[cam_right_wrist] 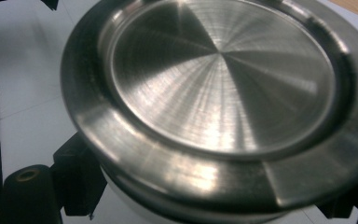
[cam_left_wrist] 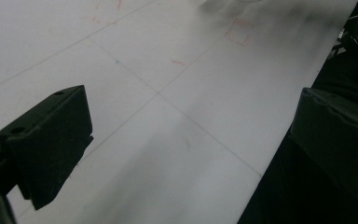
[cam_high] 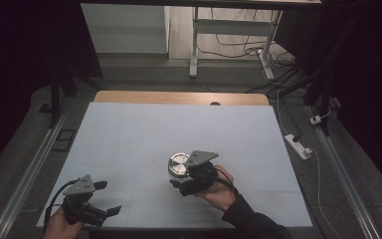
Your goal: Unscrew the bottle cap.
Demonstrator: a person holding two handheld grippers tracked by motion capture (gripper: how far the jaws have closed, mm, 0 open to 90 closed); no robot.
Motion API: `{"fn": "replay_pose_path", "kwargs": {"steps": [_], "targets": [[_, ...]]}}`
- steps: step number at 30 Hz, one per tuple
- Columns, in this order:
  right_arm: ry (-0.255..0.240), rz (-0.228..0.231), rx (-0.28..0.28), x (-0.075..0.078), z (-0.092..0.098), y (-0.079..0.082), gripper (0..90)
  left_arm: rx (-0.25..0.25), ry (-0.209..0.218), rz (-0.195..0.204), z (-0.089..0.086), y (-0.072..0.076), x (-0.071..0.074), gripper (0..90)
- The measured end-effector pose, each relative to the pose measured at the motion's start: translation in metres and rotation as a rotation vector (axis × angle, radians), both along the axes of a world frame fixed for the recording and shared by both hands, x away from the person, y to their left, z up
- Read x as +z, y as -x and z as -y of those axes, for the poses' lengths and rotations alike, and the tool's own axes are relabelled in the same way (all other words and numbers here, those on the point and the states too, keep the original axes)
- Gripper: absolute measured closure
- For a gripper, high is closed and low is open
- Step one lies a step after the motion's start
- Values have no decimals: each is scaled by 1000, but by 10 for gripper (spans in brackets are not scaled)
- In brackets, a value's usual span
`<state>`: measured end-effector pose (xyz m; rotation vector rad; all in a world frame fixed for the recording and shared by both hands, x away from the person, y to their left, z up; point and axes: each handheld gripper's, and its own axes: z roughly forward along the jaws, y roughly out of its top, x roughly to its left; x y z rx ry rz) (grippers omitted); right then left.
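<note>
Gripping the round steel lid (cam_high: 179, 163) just right of the mat's centre, the right gripper (cam_high: 191, 180) pinches it low, so it could tip out. The left gripper (cam_high: 102, 199), jaws apart and empty, sits at seven o'clock beside the white mat (cam_high: 129, 134) edge; open room lies toward twelve.

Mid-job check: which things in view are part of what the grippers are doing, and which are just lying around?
In the job:
- round metal lid, held in the shut right gripper
- left gripper, open, empty

Just lying about:
- white power strip on the floor
- cables beyond the table
</note>
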<state>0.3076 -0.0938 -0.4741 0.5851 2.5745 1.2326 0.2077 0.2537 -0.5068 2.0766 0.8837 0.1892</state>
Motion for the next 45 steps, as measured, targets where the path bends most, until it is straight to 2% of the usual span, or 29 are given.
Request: {"fn": "replay_pose_path", "kwargs": {"steps": [5,13,16,20,27,34,41,45], "targets": [[-2,0,2,0,0,0,152,-20,-6,32,12,-9,5,0],[-3,3,15,1,-1,1,152,-65,-24,59,36,-27,18,0],[-2,3,16,1,-1,1,152,-87,-13,63,43,-35,24,0],[-1,6,18,1,-1,1,152,-105,-22,74,52,-45,30,0],[1,13,26,1,-1,2,152,-145,1,88,66,-62,40,0],[5,12,39,1,-2,2,152,-233,17,114,81,-77,51,0],[9,5,69,1,-3,4,152,-346,1,124,99,-90,58,0],[18,5,92,0,-4,5,152,-417,-28,127,109,-96,60,0]]}}
